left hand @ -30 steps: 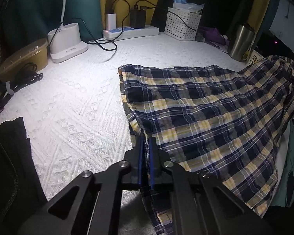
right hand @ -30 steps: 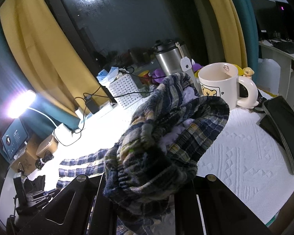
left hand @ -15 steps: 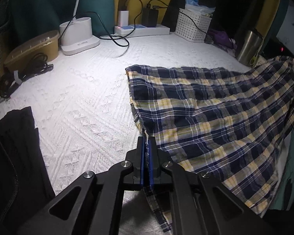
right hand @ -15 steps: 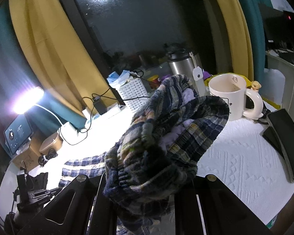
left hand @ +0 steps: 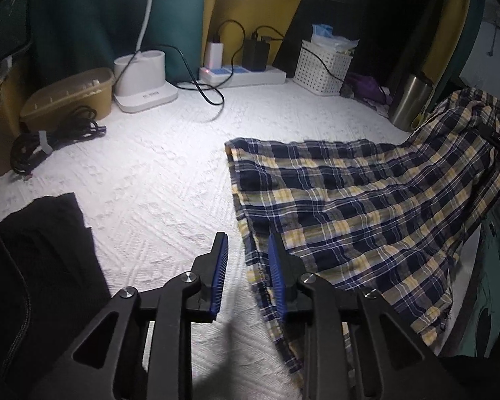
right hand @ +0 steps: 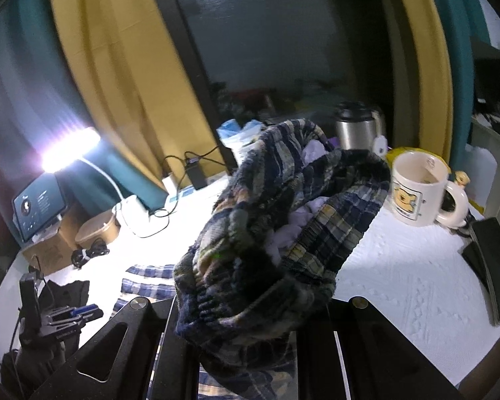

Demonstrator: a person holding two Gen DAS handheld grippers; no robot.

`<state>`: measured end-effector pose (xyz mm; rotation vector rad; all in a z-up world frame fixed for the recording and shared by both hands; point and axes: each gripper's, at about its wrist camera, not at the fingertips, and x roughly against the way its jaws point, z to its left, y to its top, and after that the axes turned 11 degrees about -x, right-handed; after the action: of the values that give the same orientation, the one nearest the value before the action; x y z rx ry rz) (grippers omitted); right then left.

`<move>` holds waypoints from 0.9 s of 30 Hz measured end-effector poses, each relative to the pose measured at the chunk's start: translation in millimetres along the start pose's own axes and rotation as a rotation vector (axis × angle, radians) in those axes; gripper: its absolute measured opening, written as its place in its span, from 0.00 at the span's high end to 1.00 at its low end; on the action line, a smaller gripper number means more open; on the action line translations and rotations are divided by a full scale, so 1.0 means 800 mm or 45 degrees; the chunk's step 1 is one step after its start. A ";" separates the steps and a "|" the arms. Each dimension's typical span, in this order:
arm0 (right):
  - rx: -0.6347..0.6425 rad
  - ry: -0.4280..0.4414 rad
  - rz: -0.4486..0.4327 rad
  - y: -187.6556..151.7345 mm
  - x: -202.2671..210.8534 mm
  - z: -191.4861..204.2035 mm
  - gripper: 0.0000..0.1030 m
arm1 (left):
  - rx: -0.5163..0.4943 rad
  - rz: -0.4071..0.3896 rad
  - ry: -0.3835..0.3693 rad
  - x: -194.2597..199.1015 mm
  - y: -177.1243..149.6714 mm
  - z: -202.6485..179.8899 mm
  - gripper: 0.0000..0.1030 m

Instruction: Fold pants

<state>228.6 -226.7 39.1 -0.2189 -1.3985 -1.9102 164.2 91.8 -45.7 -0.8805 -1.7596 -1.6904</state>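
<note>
Closest to me in the left wrist view, my left gripper (left hand: 246, 253) is letting go: its jaws are opening, the blue pads (left hand: 220, 268) stand apart, and the near edge of the plaid pants (left hand: 350, 213) lies loose beneath the gap, with neither pad pressing on it. In the right wrist view my right gripper (right hand: 246, 330) is clenched on a bunched end of the same pants (right hand: 283, 226), which rises in a crumpled heap in front of the lens and hides the fingertips. From the left gripper the pants spread flat across the white textured cloth (left hand: 156, 180) that covers the table, then lift at their far right end. A dark garment (left hand: 39, 253) lies on the cloth just to the left of my left gripper. Farther back on the left I see a coiled black cable (left hand: 49, 140) beside a tan lidded container (left hand: 69, 95), then a white lamp base (left hand: 143, 80) and a power strip (left hand: 246, 75) with chargers plugged in. A white basket (left hand: 323, 68) sits near the steel tumbler (left hand: 410, 101) at the back right. The right wrist view also shows a white mug (right hand: 420, 190) standing on the cloth beyond the held bundle, with a dark phone (right hand: 493, 260) lying flat to its right.
</note>
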 end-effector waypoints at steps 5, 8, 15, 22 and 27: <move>0.064 0.032 0.028 -0.006 -0.007 0.032 0.87 | 0.000 -0.039 0.012 0.016 -0.004 0.010 0.75; 0.094 0.039 0.047 -0.011 -0.013 0.049 0.87 | 0.010 -0.053 0.016 0.022 -0.008 0.017 0.75; 0.156 0.066 0.098 -0.024 -0.031 0.088 0.87 | 0.020 -0.094 0.019 0.037 -0.018 0.025 0.62; 0.222 0.083 0.161 -0.046 -0.057 0.128 0.87 | 0.045 -0.105 0.035 0.046 -0.029 0.045 0.61; 0.253 0.102 0.236 -0.069 -0.086 0.155 0.87 | 0.066 -0.103 0.032 0.047 -0.037 0.056 0.61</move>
<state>206.9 -79.3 9.3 -0.1677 -1.4506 -1.6009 119.7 139.9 -39.0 -0.7719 -1.8357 -1.6911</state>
